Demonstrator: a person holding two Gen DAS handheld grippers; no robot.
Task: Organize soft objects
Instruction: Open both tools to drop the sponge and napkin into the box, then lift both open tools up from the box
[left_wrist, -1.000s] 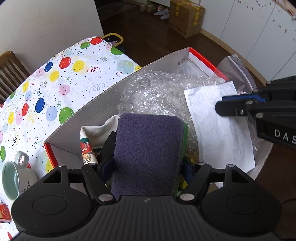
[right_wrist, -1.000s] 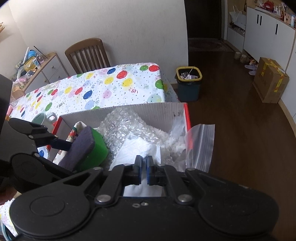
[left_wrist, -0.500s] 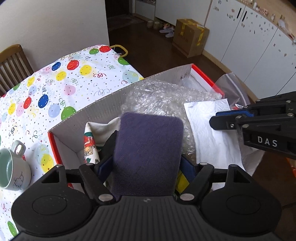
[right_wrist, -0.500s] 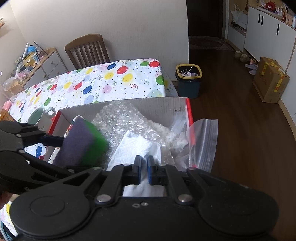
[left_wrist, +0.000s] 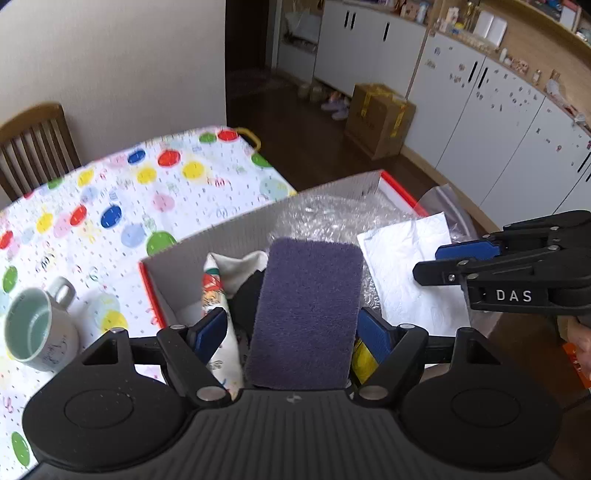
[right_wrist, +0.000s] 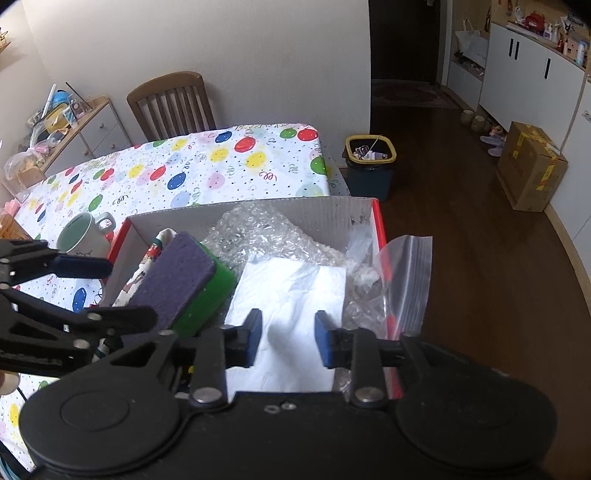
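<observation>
Left tongs (left_wrist: 293, 325) spread around sponge (left_wrist: 306, 314), right tongs (right_wrist: 288, 341) opening over napkin (right_wrist: 291, 295), green layer right-view only.

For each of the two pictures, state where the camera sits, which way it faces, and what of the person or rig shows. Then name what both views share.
Left wrist: on the left gripper, facing down into the cardboard box; right gripper alongside.
Right wrist: on the right gripper, jaws opening over the paper napkin; left gripper alongside.
Shared: box, purple-green sponge, napkin, bubble wrap, mug.
</observation>
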